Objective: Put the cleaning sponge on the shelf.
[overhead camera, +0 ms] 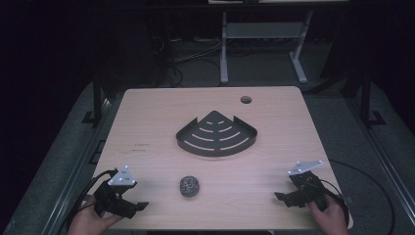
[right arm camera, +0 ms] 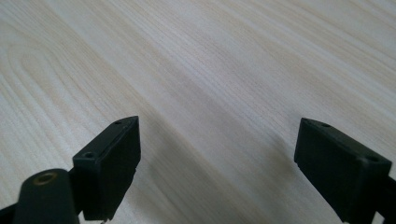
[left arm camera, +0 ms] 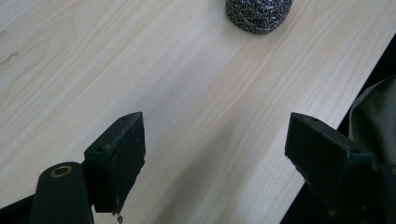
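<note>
A steel-wool ball (overhead camera: 190, 186) sits on the desk (overhead camera: 147, 127) near the front edge, between the two grippers and closer to the left gripper (overhead camera: 139, 205). Its fingers (left arm camera: 116, 158) are spread apart, holding nothing. The right gripper (overhead camera: 280, 197) rests low, fingers (right arm camera: 109, 165) likewise wide apart. A dark corner rack (overhead camera: 217, 134) lies farther back, mid-desk.

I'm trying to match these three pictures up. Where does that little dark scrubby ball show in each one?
High view: the scouring ball lies on the table's near middle, between the two grippers, in front of the black corner rack.
Left gripper view: the ball sits at the top edge, right of centre, cut off by the frame.
Right gripper view: not in it.
Shared landmark: the pale wooden tabletop.
</note>
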`<state>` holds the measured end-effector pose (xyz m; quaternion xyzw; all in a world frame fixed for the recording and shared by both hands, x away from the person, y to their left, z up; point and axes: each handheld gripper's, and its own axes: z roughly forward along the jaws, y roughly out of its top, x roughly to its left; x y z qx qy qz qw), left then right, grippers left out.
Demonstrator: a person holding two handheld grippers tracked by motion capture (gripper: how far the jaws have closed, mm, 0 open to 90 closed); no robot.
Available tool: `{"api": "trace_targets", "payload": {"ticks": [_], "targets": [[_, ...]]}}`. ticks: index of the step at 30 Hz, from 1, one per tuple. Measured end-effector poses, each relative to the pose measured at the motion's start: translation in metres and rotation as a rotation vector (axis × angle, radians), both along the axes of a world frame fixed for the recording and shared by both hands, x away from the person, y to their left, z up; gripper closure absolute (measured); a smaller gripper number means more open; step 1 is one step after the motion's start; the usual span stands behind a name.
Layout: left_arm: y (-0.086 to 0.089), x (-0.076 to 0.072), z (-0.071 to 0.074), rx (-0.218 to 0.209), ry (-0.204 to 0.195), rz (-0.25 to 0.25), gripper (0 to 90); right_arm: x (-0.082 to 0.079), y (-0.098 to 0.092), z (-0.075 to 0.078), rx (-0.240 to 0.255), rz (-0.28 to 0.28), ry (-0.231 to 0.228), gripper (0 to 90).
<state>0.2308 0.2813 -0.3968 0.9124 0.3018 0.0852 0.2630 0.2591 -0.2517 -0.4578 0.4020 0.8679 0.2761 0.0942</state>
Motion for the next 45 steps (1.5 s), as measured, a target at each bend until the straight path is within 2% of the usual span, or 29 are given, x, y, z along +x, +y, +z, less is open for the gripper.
{"api": "trace_targets", "payload": {"ticks": [12, 22, 45], "targets": [[-0.014, 0.009, 0.002, 0.016, 0.003, -0.036, 19.9, -0.002, 0.001, 0.002, -0.006, 0.005, -0.008, 14.3], [-0.036, 0.016, 0.0, 0.041, 0.026, -0.085, 19.9, -0.003, 0.003, 0.002, -0.007, 0.011, -0.011, 14.3], [-0.07, 0.03, 0.002, 0.052, 0.042, -0.156, 19.9, -0.003, 0.004, 0.003, -0.007, 0.012, -0.01, 14.3]]}}
